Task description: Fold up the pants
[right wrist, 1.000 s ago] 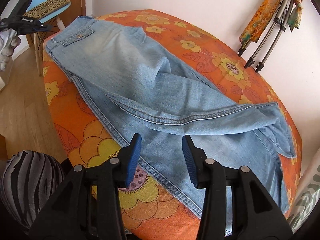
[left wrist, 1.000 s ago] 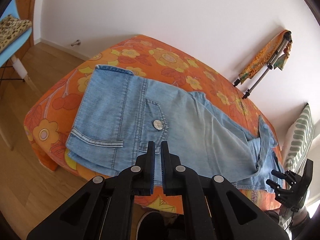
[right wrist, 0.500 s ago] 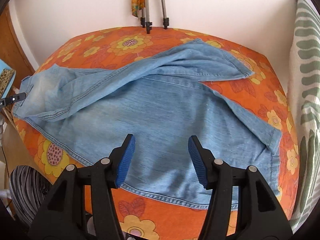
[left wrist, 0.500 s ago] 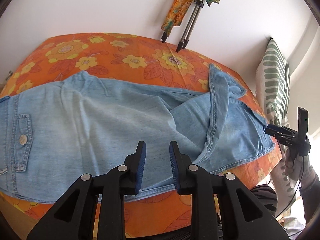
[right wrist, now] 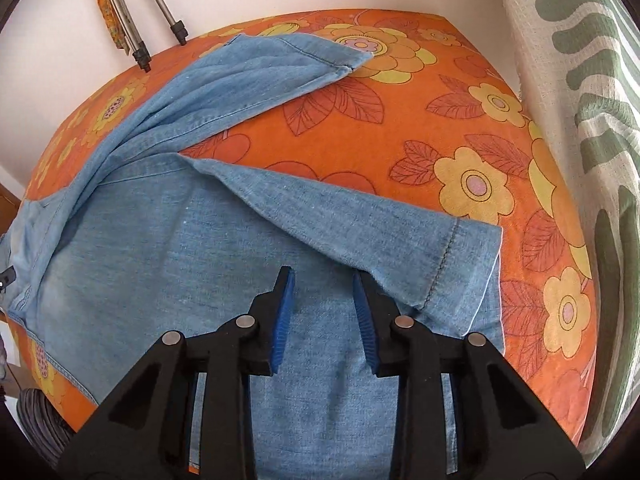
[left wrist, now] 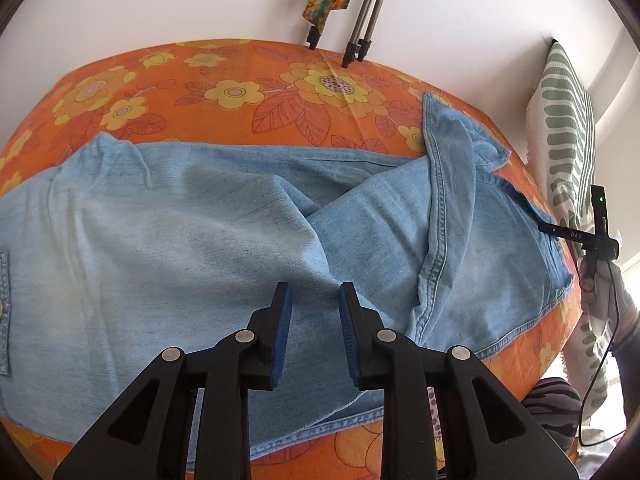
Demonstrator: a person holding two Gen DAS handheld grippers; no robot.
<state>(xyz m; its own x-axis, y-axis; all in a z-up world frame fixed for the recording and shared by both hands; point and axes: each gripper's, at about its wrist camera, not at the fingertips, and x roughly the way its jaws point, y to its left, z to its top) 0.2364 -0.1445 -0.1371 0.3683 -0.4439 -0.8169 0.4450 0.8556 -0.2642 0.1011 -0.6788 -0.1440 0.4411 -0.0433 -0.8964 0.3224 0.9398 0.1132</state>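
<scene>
Two open tools (left wrist: 314,312) (right wrist: 323,304), rumpled denim pants (left wrist: 180,240)

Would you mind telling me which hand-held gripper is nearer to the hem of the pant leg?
Right. The right hand-held gripper hovers just beside the hem; the left hand-held gripper is over the pants' middle, farther away.

Matt denim pants (left wrist: 208,240); printed cotton bedspread (left wrist: 248,92).

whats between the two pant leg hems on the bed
Only bare orange floral bedspread separates the far hem from the near hem; the right wrist view shows it.
</scene>
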